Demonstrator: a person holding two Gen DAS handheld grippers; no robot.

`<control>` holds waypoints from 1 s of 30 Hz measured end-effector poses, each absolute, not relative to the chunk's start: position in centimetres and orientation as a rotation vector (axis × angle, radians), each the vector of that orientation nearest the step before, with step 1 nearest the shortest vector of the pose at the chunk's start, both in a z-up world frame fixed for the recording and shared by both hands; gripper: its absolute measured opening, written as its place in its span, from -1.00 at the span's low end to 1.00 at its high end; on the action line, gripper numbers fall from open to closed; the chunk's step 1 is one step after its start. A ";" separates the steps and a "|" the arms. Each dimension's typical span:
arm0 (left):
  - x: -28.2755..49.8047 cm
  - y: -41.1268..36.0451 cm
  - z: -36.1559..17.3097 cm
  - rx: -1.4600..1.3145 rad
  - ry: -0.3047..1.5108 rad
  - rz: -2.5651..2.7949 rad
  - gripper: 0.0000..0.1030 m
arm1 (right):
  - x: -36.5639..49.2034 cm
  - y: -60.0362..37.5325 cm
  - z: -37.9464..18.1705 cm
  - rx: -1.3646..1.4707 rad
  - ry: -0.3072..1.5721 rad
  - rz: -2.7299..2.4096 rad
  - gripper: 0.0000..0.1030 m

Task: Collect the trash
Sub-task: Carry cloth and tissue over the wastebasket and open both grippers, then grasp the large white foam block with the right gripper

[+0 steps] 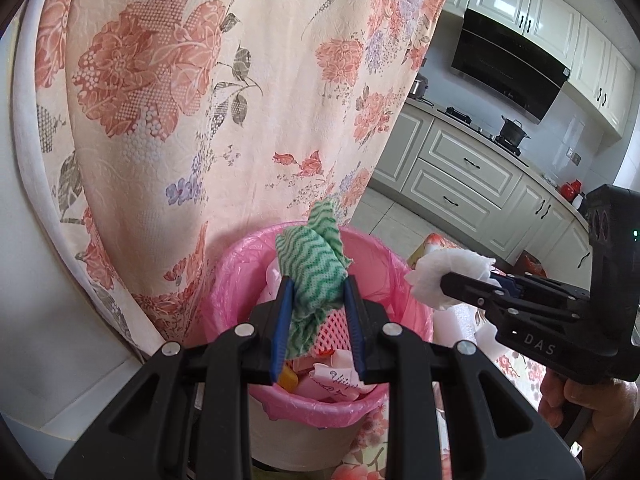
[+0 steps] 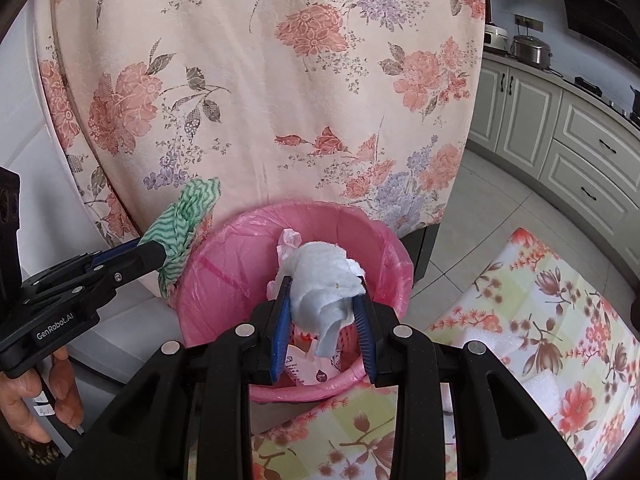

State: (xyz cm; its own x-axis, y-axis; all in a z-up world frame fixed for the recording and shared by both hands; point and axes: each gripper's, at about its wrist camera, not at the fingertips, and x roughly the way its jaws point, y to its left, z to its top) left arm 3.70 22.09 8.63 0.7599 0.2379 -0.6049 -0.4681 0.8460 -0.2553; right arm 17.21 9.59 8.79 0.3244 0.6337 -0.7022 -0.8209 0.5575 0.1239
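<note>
A pink bin (image 1: 236,280) lined with a pink bag stands on the floor below a floral tablecloth; it also shows in the right wrist view (image 2: 224,280). Wrappers and paper lie inside it. My left gripper (image 1: 318,292) is shut on a green-and-white wavy cloth (image 1: 316,268) held over the bin's mouth; the cloth also shows in the right wrist view (image 2: 184,220). My right gripper (image 2: 325,294) is shut on a crumpled white tissue (image 2: 324,280) above the bin; the tissue also shows in the left wrist view (image 1: 436,276), just right of the bin's rim.
The floral tablecloth (image 1: 224,92) hangs down right behind the bin. A floral-covered surface (image 2: 540,320) lies to the right of the bin. Cream kitchen cabinets (image 1: 460,172), a stove with a black pot (image 1: 513,130) and a range hood stand at the back right.
</note>
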 end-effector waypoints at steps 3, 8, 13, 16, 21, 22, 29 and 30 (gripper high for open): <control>3.7 22.2 8.7 -0.413 0.590 0.397 -0.51 | 17.3 10.1 8.8 -0.274 0.782 0.985 -0.41; 3.7 22.4 8.4 -0.435 0.591 0.402 -0.14 | 17.3 10.7 8.9 -0.287 0.775 0.991 -0.33; 3.7 22.3 8.2 -0.440 0.599 0.403 -0.12 | 17.5 10.2 8.9 -0.281 0.768 0.974 -0.07; 3.5 22.2 8.3 -0.440 0.597 0.405 -0.11 | 18.0 9.5 8.9 -0.269 0.771 0.957 -0.05; 3.4 21.9 8.2 -0.437 0.605 0.402 -0.09 | 18.6 7.4 9.1 -0.245 0.766 0.930 0.15; 3.5 21.8 8.3 -0.436 0.607 0.401 -0.08 | 18.7 6.9 9.2 -0.242 0.765 0.920 0.15; 3.7 20.9 8.4 -0.424 0.612 0.384 -0.08 | 20.0 2.5 9.0 -0.213 0.771 0.835 0.22; 3.8 20.7 8.4 -0.423 0.612 0.382 -0.06 | 20.2 1.8 9.0 -0.209 0.772 0.822 0.22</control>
